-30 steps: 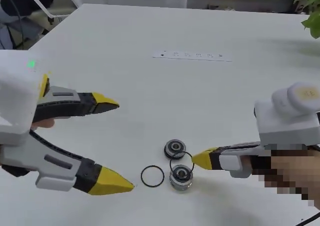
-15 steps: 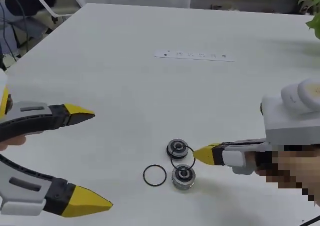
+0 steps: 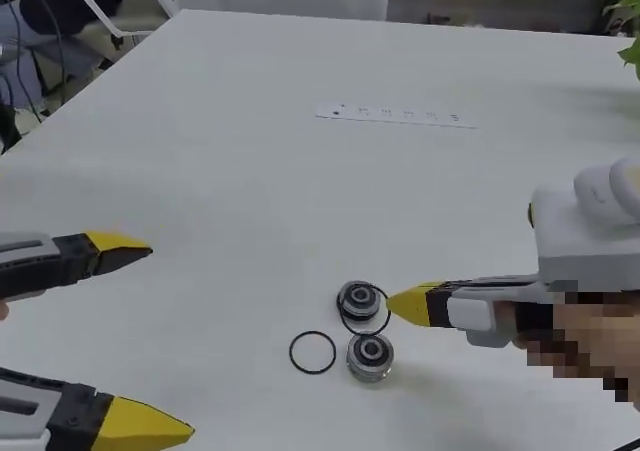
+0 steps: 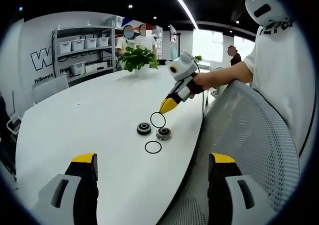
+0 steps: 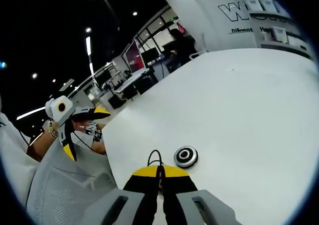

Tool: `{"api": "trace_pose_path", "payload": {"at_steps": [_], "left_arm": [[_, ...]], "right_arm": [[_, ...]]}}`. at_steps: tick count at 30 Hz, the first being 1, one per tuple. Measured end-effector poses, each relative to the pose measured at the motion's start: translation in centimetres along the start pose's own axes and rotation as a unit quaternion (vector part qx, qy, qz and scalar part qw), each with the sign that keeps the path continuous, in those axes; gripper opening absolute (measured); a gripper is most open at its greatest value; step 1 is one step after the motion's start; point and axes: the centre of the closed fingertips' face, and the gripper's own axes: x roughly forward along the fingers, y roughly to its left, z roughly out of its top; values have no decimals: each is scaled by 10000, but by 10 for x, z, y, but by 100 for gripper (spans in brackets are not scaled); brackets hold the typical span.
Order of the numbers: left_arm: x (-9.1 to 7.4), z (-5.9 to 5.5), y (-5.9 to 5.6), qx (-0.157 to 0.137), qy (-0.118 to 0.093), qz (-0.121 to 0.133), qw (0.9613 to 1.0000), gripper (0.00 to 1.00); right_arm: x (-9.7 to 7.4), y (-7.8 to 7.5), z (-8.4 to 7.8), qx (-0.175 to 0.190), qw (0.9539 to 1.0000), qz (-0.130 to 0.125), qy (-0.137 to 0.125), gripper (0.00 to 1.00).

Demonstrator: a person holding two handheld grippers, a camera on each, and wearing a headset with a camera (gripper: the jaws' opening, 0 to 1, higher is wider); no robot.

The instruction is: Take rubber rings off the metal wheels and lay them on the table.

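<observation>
- My right gripper [image 3: 392,306] pinches one rubber ring [image 3: 365,312] just above the metal wheels [image 3: 370,354], ready for laying down.
- Left gripper [image 3: 168,343] gapes idle, near table [image 3: 300,121] edge.

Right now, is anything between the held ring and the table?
Likely yes: the ring pinched in the right hand-held gripper hangs over the far wheel and near wheel. Bare table lies beside them.

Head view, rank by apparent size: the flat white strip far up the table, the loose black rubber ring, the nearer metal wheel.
Flat white strip: largest.
Loose black rubber ring and nearer metal wheel: alike, can't rank.
</observation>
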Motion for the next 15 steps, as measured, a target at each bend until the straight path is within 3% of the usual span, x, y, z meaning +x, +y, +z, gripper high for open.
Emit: {"api": "trace_pose_path", "payload": {"at_steps": [15], "left_arm": [[6, -7, -13, -110, 47, -62, 9999, 91]], "right_arm": [[2, 12, 8, -162, 9997, 123, -99, 0]]}}
